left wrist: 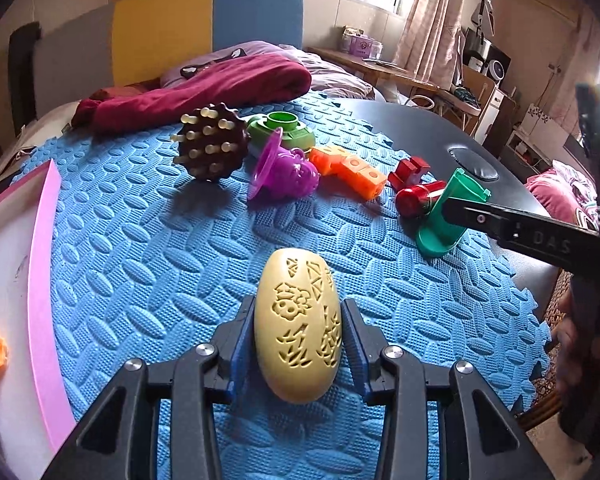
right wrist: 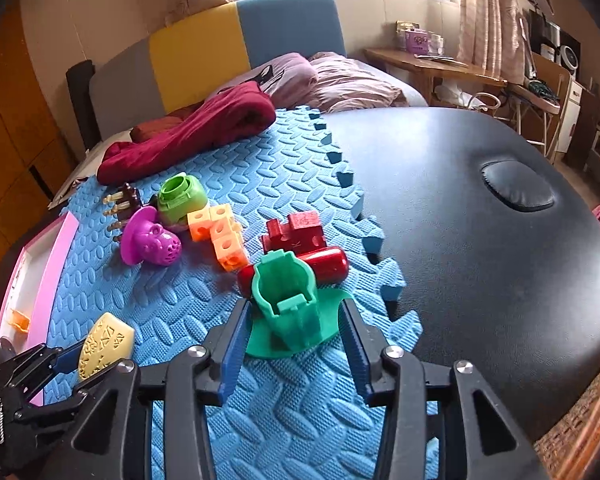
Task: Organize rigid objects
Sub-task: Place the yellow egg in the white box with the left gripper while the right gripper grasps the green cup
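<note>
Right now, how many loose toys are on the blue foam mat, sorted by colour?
Red: 2, block and cylinder
Green: 2, teal holder and lime ring piece
Orange: 1, linked cubes
Purple: 1
Brown: 1, pegged ball
Yellow: 1, carved oval
Total: 8

The blue foam mat point(right wrist: 260, 400) has a matt, embossed tread texture. The beige oval block point(left wrist: 298, 328) is matt plastic with recessed patterns. The red cylinder point(right wrist: 328, 266) and purple toy point(right wrist: 152, 242) are glossy plastic; the green holder point(right wrist: 290, 304) is smooth plastic. The dark surface point(right wrist: 480, 260) appears to be smooth padded leatherette. The maroon blanket point(left wrist: 204, 92) is soft cloth.
</note>
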`<state>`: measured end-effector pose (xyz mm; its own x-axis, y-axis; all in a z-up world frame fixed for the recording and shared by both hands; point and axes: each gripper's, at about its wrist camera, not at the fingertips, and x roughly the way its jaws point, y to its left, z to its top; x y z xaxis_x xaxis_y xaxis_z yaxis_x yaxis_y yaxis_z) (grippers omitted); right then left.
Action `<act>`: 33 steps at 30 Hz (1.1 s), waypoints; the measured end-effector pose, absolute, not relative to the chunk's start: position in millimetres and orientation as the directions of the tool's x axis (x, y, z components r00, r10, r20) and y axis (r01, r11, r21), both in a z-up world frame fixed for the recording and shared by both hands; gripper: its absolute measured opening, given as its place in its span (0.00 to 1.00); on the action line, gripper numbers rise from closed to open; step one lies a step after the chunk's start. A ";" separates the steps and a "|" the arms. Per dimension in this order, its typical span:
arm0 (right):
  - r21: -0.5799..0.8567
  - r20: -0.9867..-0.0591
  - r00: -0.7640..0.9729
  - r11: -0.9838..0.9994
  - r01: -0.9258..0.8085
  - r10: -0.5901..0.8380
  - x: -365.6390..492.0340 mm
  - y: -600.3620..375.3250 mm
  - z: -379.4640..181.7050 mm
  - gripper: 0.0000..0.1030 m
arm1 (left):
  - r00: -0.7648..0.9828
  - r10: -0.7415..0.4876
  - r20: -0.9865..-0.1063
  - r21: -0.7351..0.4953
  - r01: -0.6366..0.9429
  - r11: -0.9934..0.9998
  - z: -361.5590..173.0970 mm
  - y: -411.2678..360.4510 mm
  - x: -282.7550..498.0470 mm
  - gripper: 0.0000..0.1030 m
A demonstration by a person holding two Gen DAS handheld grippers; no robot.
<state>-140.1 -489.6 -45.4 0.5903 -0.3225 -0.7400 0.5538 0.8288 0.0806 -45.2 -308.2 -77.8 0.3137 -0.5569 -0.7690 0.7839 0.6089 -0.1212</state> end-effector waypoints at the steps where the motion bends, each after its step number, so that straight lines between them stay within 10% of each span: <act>1: 0.067 -0.735 0.589 0.829 0.556 -0.336 -138.3 -489.1 -46.8 0.44 | 0.321 -0.554 -0.768 -0.116 0.780 0.614 -77.8 -307.0 -45.5 0.40; 3: 0.057 -0.731 0.599 0.845 0.532 -0.327 -134.9 -484.4 -50.0 0.30 | 0.321 -0.555 -0.768 -0.123 0.776 0.619 -77.5 -303.8 -46.0 0.40; 33: -0.057 -0.678 0.661 0.920 0.388 -0.321 -104.1 -402.7 -72.7 0.32 | 0.512 -0.485 -0.709 -0.121 0.589 0.799 -2.3 -190.4 -39.7 0.40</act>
